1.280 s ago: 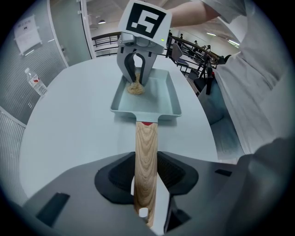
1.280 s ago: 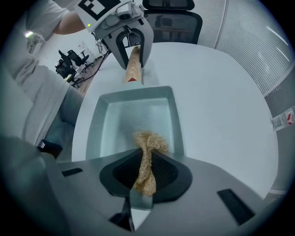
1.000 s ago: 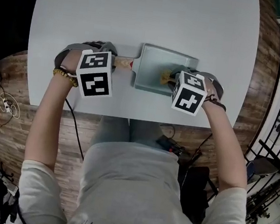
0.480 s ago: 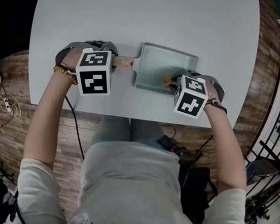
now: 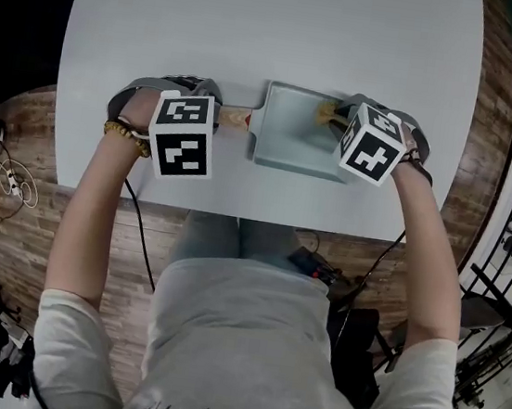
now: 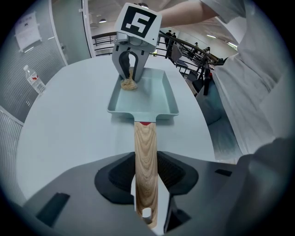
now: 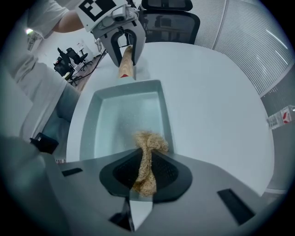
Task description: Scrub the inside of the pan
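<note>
Left gripper (image 6: 145, 182) clamped the wooden handle (image 6: 145, 147); right gripper (image 7: 144, 173) pinched the scrubber (image 7: 151, 142), apparently touching the pan (image 7: 120, 120) floor by 1 side wall.

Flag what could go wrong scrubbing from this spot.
The scrubber sits in the pan's corner opposite the handle, against the wall; an outward push could carry it over the rim.
The right gripper pinches only a thin twist of scrubber; it may pull free.
The left gripper clamps the handle toward its free end, so hard strokes could swing the pan.
</note>
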The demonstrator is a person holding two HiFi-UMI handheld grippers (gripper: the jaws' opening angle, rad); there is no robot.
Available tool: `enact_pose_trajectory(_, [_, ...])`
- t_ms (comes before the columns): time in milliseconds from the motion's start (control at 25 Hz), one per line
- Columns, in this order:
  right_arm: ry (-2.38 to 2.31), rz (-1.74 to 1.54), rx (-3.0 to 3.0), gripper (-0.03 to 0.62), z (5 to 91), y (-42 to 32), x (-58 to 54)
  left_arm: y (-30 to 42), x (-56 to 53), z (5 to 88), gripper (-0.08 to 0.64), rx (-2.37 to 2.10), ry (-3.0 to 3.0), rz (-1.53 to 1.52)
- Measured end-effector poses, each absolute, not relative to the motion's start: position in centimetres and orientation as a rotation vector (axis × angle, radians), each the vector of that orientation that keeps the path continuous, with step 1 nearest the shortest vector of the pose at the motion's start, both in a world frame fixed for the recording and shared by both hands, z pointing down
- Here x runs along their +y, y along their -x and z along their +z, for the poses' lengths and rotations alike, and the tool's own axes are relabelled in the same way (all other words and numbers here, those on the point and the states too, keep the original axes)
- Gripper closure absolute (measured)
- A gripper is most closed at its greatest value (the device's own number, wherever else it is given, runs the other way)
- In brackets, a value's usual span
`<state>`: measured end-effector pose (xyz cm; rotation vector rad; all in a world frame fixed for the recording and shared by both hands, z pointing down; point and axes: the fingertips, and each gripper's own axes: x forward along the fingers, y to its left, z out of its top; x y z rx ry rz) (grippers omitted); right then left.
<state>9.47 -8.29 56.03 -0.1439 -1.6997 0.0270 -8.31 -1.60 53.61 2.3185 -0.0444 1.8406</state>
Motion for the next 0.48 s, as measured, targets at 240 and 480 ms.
enact_pose_trajectory(240, [0.153,-0.006,-1.674,0.521,56.1,-10.2,-7.4,7.9,-2.1,53.8,0.408,-0.112,-2.303,1.817])
enact_pose_trajectory(480, [0.192,0.063,-1.675,0.522,56.0,-10.8,-3.5,8.2,-2.1,53.8,0.408,-0.144,-2.301,1.811])
